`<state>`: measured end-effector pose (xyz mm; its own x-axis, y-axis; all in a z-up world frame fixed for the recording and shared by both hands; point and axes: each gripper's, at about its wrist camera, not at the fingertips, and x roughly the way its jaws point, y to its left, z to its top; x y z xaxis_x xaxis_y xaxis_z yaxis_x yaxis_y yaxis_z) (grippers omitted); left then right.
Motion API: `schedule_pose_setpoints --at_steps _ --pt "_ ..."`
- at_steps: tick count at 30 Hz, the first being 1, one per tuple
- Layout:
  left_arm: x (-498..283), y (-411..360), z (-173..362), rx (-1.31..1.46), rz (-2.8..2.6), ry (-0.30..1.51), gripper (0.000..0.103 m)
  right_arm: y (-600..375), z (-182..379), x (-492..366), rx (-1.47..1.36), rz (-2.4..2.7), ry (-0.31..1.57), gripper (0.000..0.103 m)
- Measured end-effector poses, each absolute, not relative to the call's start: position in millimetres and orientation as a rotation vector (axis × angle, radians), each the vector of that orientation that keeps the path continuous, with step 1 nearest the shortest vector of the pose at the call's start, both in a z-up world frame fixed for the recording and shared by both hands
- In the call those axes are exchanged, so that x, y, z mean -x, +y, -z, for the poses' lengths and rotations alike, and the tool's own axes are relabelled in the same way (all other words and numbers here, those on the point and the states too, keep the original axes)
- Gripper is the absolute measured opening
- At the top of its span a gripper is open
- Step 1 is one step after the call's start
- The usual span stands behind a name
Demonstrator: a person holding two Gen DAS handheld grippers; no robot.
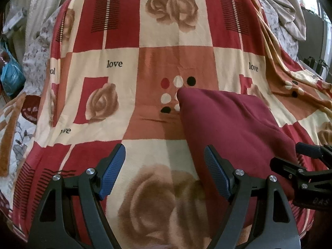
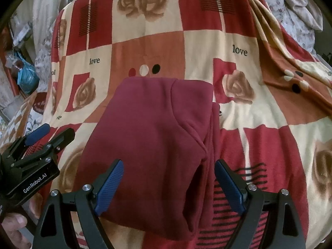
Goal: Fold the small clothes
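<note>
A dark red garment (image 2: 149, 128), folded into a thick bundle, lies on the patchwork blanket (image 2: 259, 114). My right gripper (image 2: 169, 162) stands open above its near end, the blue pads (image 2: 110, 186) on either side of the cloth and not pressing it. In the left wrist view the same garment (image 1: 232, 124) lies to the right. My left gripper (image 1: 164, 148) is open over bare blanket (image 1: 124, 72), its right finger at the garment's left edge. Each gripper shows in the other's view: the right gripper (image 1: 286, 153) and the left gripper (image 2: 58, 130), both open.
The red, cream and orange blanket with roses and "love" prints covers a bed. Bunched floral bedding (image 2: 300, 6) lies at the back right, and a loose blanket fold (image 1: 290, 78) on the right. A blue bag (image 1: 10, 74) sits far left. A hand (image 2: 14, 224) shows bottom left.
</note>
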<state>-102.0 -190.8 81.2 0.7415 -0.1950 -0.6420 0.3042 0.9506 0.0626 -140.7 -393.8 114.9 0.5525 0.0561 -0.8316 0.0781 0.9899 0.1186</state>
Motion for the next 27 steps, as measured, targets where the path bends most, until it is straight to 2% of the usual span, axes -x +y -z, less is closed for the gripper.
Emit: schedule_pose_setpoints --at_steps 14,20,27 --pt "98 -189 -79 -0.138 0.286 0.704 0.079 -398 -113 142 -0.134 0.012 0.978 0.087" --pt "80 -193 -61 0.021 0.461 0.884 0.079 -438 -94 121 -0.216 0.025 1.006 0.087" --pt "53 -209 -37 0.170 0.595 1.037 0.079 -467 -53 89 -0.492 -0.167 1.073 0.087"
